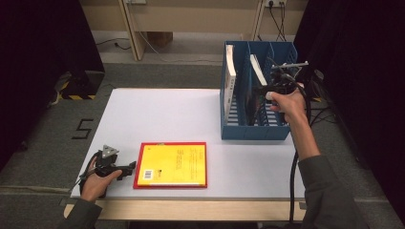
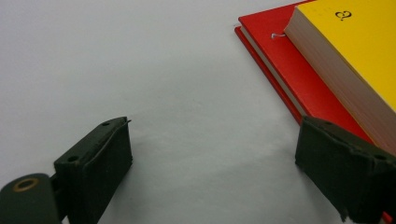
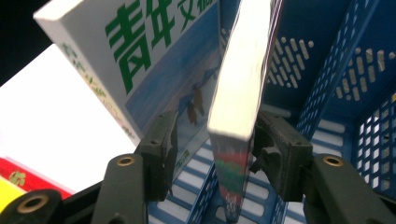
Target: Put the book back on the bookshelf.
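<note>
1. The right hand-held gripper (image 3: 212, 158) is at the blue file rack (image 1: 282, 129) near the counter's far right corner, its jaws apart with a thin book (image 3: 240, 93) standing between them. The right jaw lies against or just beside the book's cover; a clear gap separates the left jaw from it, so the book is not clamped.
2. That thin book (image 1: 258, 69) stands tilted in the rack's middle compartment. A thicker white book (image 3: 140, 60) with green lettering stands in the compartment to its left.
3. The left hand-held gripper (image 2: 212, 172) rests near the near left corner of the counter (image 1: 157, 114), jaws wide apart with only bare counter between them.
4. Just beside its right jaw lies a yellow book (image 2: 359, 60) stacked on a red book (image 2: 289, 70), flat along the counter's near edge.
</note>
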The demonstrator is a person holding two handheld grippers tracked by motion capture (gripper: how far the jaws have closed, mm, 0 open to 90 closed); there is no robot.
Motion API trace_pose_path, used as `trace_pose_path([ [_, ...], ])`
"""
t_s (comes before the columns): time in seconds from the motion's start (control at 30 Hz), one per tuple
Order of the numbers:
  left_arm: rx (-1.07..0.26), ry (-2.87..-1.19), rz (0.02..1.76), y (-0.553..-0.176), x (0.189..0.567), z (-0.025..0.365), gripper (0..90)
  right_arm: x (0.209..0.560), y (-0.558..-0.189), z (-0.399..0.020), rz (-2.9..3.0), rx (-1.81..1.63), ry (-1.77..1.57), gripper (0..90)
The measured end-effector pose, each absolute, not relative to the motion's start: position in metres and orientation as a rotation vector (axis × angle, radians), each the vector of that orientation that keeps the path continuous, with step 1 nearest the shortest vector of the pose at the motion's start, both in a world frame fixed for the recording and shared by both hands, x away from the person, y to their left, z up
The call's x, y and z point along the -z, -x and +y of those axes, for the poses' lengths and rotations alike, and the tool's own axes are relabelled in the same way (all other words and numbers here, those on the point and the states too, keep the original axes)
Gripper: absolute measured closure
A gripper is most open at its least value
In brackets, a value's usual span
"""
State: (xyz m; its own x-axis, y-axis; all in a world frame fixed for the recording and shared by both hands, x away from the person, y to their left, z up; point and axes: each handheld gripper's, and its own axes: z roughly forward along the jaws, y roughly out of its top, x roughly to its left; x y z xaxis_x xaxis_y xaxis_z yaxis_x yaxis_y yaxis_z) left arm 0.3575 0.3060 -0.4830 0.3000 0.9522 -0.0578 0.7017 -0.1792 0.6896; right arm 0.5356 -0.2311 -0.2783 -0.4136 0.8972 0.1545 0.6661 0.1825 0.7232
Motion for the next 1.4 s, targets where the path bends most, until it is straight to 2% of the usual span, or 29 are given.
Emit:
trace_pose_path([
  [0.1,-0.522,-1.957,1.467,-0.357,0.483,0.306,9.8,0.284,-0.531,-0.232,2.177,-1.056,-1.486,53.8],
  [0.27,-0.522,-1.954,1.468,-0.357,0.483,0.306,9.8,0.293,-0.527,-0.234,2.209,-1.055,-1.458,70.3],
  [1.1,-0.522,-1.953,1.469,-0.358,0.483,0.306,9.7,0.298,-0.562,-0.214,2.17,-1.004,-1.447,69.7],
  [1.2,-0.522,-1.952,1.469,-0.358,0.483,0.306,9.7,0.3,-0.56,-0.216,2.16,-1.039,-1.451,68.4],
  [1.4,-0.522,-1.952,1.469,-0.358,0.483,0.306,9.7,0.299,-0.549,-0.22,2.133,-1.099,-1.44,60.3],
])
